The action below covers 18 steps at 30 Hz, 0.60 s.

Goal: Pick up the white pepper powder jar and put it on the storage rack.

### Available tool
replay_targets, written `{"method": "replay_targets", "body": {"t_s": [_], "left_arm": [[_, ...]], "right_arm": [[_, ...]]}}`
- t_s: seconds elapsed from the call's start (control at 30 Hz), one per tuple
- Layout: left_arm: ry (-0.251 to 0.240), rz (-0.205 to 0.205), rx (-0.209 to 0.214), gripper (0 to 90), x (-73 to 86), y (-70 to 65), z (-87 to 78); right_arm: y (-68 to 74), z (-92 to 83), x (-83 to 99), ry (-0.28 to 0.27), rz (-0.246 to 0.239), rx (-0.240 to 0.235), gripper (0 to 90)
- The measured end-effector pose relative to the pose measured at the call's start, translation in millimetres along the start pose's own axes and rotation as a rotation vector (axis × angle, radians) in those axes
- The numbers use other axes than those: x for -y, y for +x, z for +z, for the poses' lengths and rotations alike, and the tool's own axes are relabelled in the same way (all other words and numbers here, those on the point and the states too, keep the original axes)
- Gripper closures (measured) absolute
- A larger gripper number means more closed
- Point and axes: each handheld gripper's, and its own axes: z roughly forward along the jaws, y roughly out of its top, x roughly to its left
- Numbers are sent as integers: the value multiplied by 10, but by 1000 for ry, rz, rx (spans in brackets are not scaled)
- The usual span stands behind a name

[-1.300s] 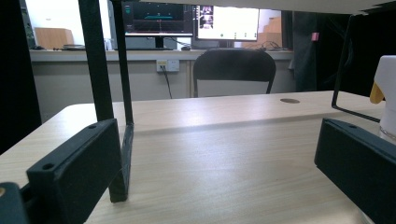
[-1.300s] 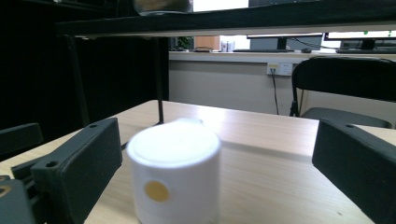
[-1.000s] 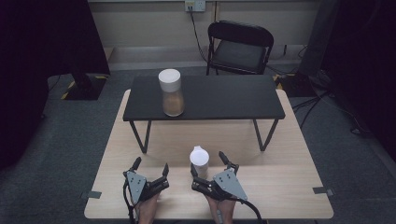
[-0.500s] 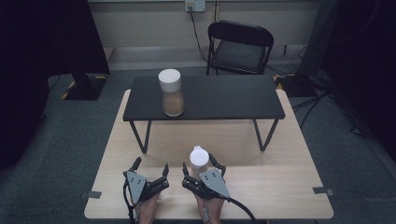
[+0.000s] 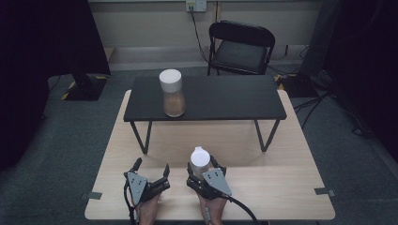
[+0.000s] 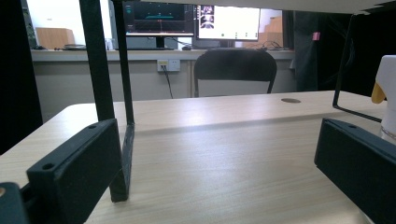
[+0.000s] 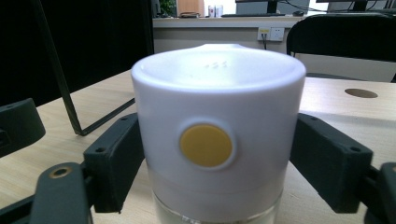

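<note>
L hand-held gripper (image 5: 151,174) jaws wide; R hand-held gripper (image 5: 205,165) jaws just closing.

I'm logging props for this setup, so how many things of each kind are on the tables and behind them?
White-lidded jars: 2, one on the black shelf table and one between the right gripper's jaws
Tables: 2, the wooden table and the black shelf table standing on it
Chairs: 1, the black folding chair
Total: 5

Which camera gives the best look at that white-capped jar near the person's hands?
The right gripper view: the jar is close up, yellow button facing. The high view shows it small from above; the left gripper view catches an edge.
</note>
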Motion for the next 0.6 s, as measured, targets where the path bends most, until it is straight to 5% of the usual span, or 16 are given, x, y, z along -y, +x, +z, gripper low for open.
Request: {"method": "replay_targets", "body": {"t_s": [0.6], "left_arm": [[0, 0, 0, 3, 0, 0, 0]], "right_arm": [[9, 9, 33, 10, -20, -3, 299]]}}
